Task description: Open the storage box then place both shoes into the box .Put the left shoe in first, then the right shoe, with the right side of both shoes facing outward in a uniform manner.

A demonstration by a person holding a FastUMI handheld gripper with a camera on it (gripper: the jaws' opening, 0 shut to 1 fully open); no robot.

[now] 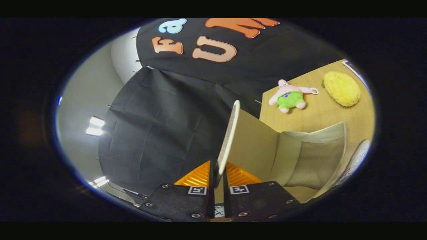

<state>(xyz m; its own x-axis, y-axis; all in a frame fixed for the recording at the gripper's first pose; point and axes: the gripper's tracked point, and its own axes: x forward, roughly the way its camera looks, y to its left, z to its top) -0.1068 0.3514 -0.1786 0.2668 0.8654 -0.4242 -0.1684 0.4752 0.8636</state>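
Note:
My gripper [218, 171] is shut on the thin edge of the storage box's lid [230, 133], which stands lifted up between my fingers and runs ahead of them. To the right of the lid lies the open beige box [310, 156], its fabric inside bare as far as I can see. A white shoe [357, 160] with a patterned sole shows just beyond the box's right wall, partly hidden by it.
The box rests on a light wooden table [320, 113]. Beyond the box lie a pink star-shaped plush toy [290, 96] in green shorts and a yellow plush toy [342, 88]. Black booth cloth hangs to the left, with a grey wall and lights behind it.

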